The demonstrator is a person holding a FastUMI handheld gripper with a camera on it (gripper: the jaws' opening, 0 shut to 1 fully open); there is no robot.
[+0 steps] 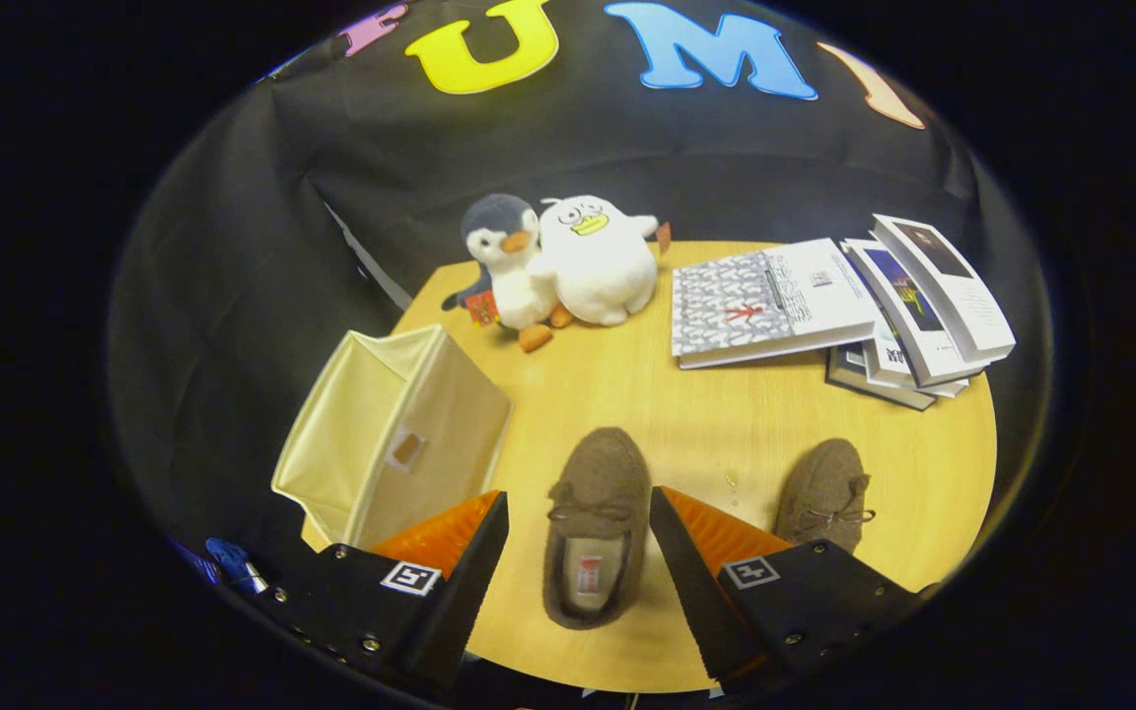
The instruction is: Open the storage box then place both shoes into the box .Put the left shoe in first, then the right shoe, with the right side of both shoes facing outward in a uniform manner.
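Black cloth is hung behind a round wooden table (pixel 686 414), on which everything is laid out. Over the near edge of this table the gripper (pixel 578 518) is held, tilted downward, with its two fingers spread wide apart and nothing clamped between them. Between the fingers a brown slipper (pixel 596 523) is seen lying flat, toe pointed away toward the far side, its pale insole and a small bow on the upper visible; neither finger is seen touching it. A second brown slipper (pixel 824 493), also with a bow, is placed to the right, just beyond the right finger and partly hidden by it. To the left, beyond the left finger, a cream fabric storage box (pixel 400 444) is set at the table's edge with its opening turned up and leftward, its inside showing. Farther back, a penguin plush (pixel 509 261) and a white duck plush (pixel 598 261) are leaned together, and several books (pixel 824 301) are spread at the far right.
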